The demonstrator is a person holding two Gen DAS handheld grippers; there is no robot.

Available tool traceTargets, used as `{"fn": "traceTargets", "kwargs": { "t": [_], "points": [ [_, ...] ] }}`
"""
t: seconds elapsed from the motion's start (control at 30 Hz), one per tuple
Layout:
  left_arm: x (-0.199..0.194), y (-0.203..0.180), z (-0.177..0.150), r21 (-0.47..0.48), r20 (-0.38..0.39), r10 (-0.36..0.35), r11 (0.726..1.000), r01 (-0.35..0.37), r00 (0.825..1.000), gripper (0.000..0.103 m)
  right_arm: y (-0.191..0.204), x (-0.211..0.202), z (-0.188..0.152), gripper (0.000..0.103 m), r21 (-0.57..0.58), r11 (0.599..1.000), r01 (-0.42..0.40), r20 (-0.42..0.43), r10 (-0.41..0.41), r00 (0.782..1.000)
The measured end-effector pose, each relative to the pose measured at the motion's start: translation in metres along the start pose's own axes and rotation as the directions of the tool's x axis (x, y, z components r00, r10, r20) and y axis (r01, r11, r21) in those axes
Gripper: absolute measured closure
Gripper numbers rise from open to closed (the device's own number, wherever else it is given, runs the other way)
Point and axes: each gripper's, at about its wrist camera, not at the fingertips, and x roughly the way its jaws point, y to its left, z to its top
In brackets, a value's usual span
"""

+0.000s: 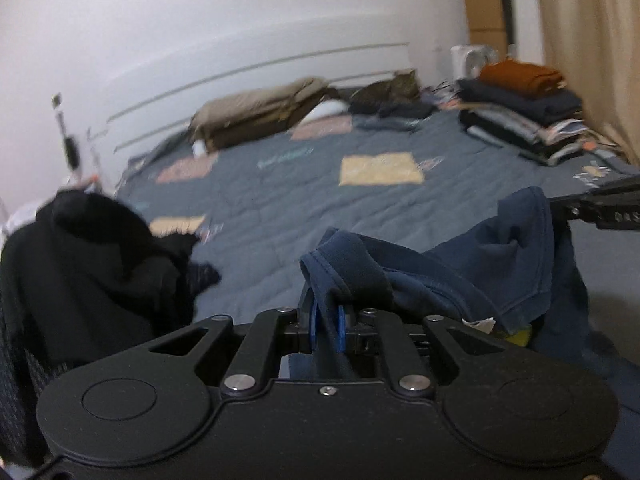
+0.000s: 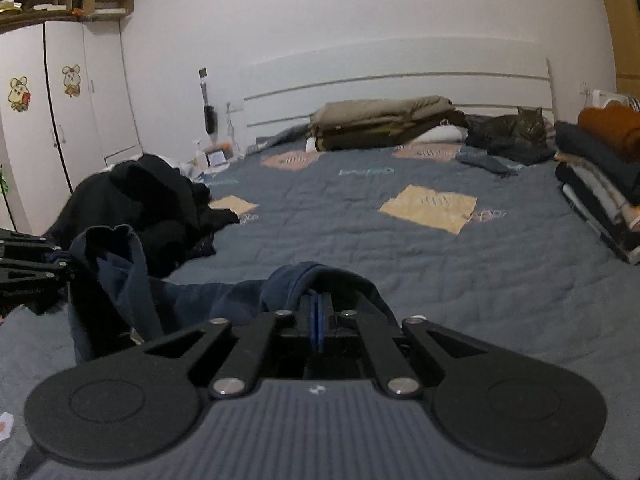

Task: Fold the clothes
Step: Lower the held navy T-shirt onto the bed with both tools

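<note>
Over the near edge of the bed (image 1: 280, 200), in the left wrist view, the left gripper (image 1: 329, 326) is seen clamped on a fold of the navy shirt (image 1: 480, 264), cloth pinched between its blue pads. A black heap of clothes (image 1: 92, 264) is spotted at left, a folded stack (image 1: 520, 116) far right. In the right wrist view, the right gripper (image 2: 319, 330) is likewise closed on the shirt's edge, and a cat (image 2: 516, 128) is noted by the headboard.

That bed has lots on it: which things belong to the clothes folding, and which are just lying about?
In the job:
navy garment, pinched by both tools
left tool
right tool
black clothes heap
folded stack

Just lying about:
cat
beige bedding
quilt
wardrobe
</note>
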Motion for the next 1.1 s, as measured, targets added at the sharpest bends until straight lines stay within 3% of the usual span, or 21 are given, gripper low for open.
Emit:
{"fn": "traceTargets", "kwargs": {
  "t": [0.07, 0.13, 0.27, 0.47, 0.63, 0.77, 0.93, 1.0, 1.1],
  "points": [
    [0.004, 0.003, -0.004, -0.027, -0.024, 0.02, 0.999, -0.021, 1.0, 0.077, 0.0, 0.006, -0.002, 0.098, 0.003, 1.0, 0.027, -0.02, -0.027, 0.999],
    [-0.003, 0.007, -0.011, -0.044, -0.021, 0.009, 0.999, -0.01, 1.0, 0.059, -0.002, 0.008, -0.006, 0.094, 0.021, 0.999, 0.028, -0.066, -0.027, 0.997],
    [-0.037, 0.008, -0.033, -0.054, -0.01, -0.004, 0.999, 0.004, 1.0, 0.058, -0.005, -0.016, -0.019, 0.086, 0.034, 0.999, -0.004, -0.135, 0.009, 0.991],
    [-0.092, -0.01, -0.07, -0.119, 0.022, 0.005, 0.993, -0.002, 1.0, 0.055, -0.001, -0.08, -0.06, 0.077, 0.088, 0.996, -0.024, -0.14, 0.036, 0.99],
    [-0.122, -0.047, -0.101, -0.12, 0.016, -0.013, 0.993, 0.015, 1.0, 0.051, 0.008, -0.106, -0.091, 0.072, 0.147, 0.988, -0.057, -0.158, 0.08, 0.984],
    [-0.125, -0.061, -0.115, -0.171, 0.01, -0.028, 0.985, 0.03, 1.0, 0.05, 0.018, -0.122, -0.101, 0.07, 0.156, 0.984, -0.082, -0.149, 0.106, 0.983],
    [-0.118, -0.076, -0.131, -0.15, 0.013, -0.019, 0.989, 0.021, 1.0, 0.05, 0.029, -0.127, -0.107, 0.066, 0.151, 0.973, -0.174, -0.146, 0.196, 0.97],
    [-0.109, -0.08, -0.137, -0.127, -0.001, -0.034, 0.991, 0.033, 0.999, 0.05, 0.035, -0.124, -0.108, 0.066, 0.139, 0.969, -0.203, -0.136, 0.222, 0.965],
    [-0.1, -0.087, -0.146, -0.047, -0.012, 0.012, 0.999, -0.012, 1.0, 0.05, 0.043, -0.119, -0.109, 0.066, 0.121, 0.964, -0.237, -0.136, 0.253, 0.958]
  ]
}}
